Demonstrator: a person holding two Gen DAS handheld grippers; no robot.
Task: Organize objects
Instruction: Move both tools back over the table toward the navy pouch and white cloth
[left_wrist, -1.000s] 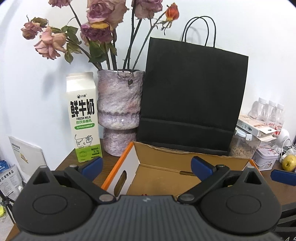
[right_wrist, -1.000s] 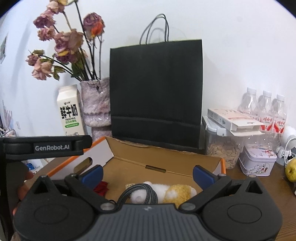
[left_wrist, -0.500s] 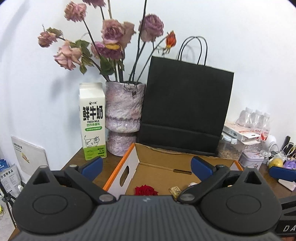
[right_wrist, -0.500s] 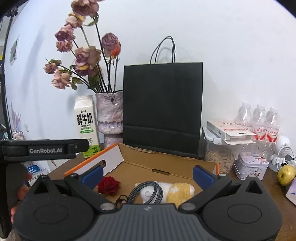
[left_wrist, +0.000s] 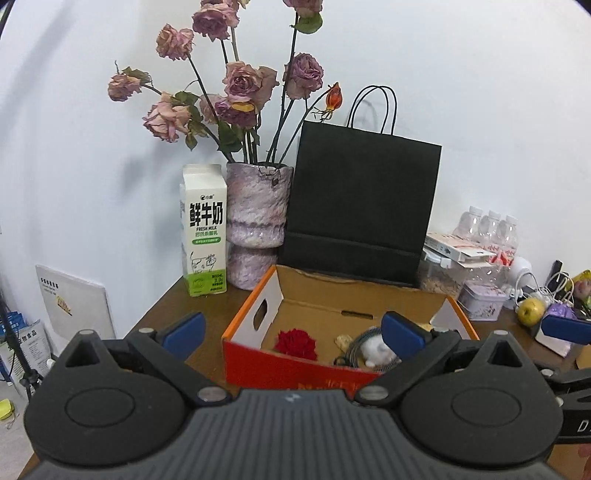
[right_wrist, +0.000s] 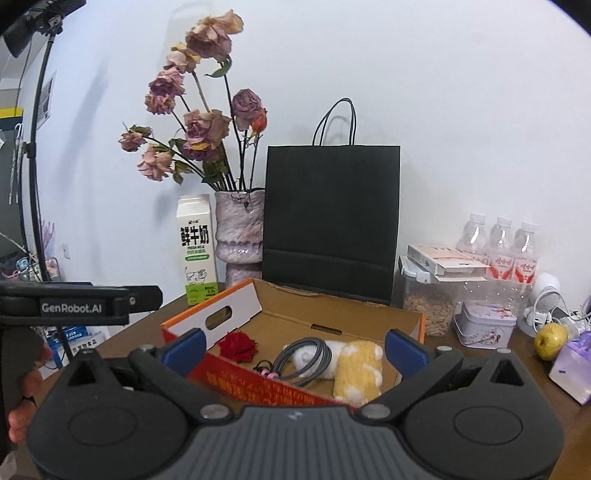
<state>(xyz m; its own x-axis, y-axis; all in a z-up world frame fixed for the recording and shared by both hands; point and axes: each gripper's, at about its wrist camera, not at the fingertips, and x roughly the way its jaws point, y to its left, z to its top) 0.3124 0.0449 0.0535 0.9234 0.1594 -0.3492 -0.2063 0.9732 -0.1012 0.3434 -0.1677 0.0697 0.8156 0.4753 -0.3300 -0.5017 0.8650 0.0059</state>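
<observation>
My milk carton (left_wrist: 203, 236) reads "鲜牛奶" over "FRESH MILK" (smaller print below is too fine for me). My left gripper's body (right_wrist: 70, 307) says "GenRobot.AI" in white.

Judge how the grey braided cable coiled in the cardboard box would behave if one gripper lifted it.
The grey braided cable lies in loose loops, so it would probably sag and uncoil when lifted. It looks light. It rests against the yellow-and-white plush toy in the open cardboard box, so it may drag across the toy.
</observation>
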